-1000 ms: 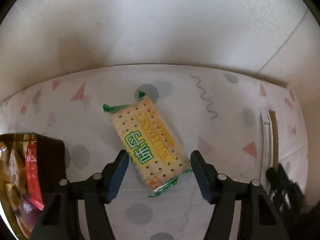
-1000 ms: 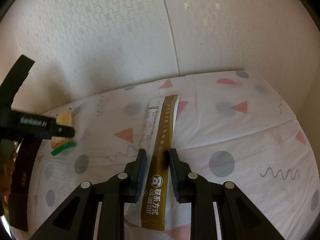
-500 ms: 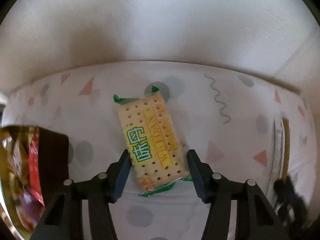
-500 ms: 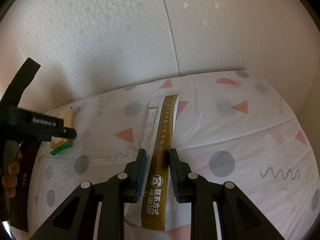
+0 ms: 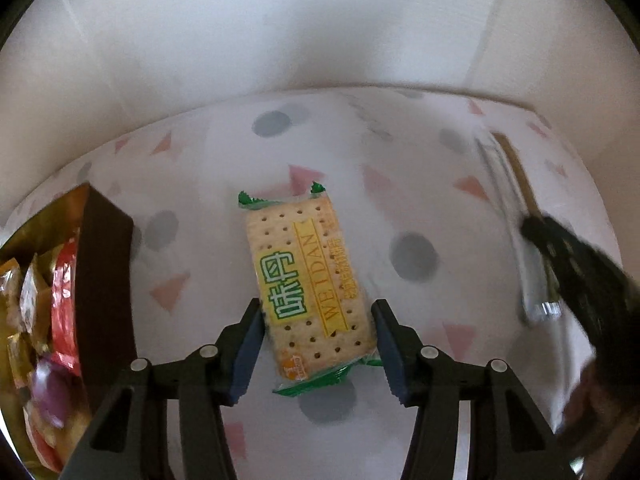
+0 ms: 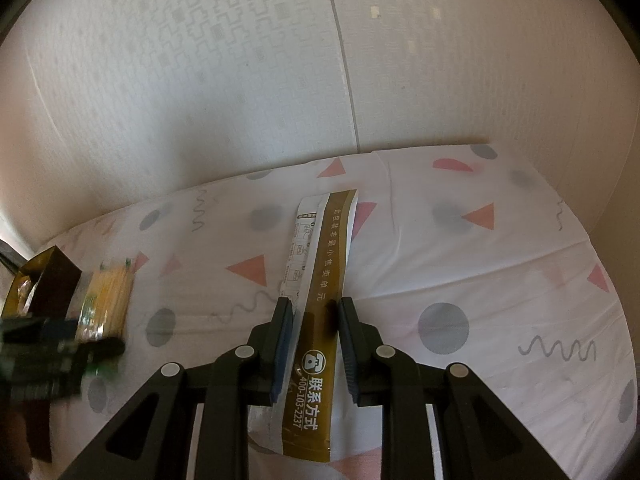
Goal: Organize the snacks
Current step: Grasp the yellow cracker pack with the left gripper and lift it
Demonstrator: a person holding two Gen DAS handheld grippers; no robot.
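Two hand-held grippers work over the patterned tabletop (image 5: 412,152). Left hand-held gripper (image 5: 318,344), jaws just closing, pinches the yellow cracker packet (image 5: 308,280); dark snack box (image 5: 104,272) at nine o'clock. Right hand-held gripper (image 6: 316,344) pinches the brown-and-white sachet strip (image 6: 320,280); bare cloth at three o'clock.

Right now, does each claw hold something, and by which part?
Right claw: shut on the brown sachet, across its middle. Left claw: closing around the cracker pack's near end; firm grip unclear.
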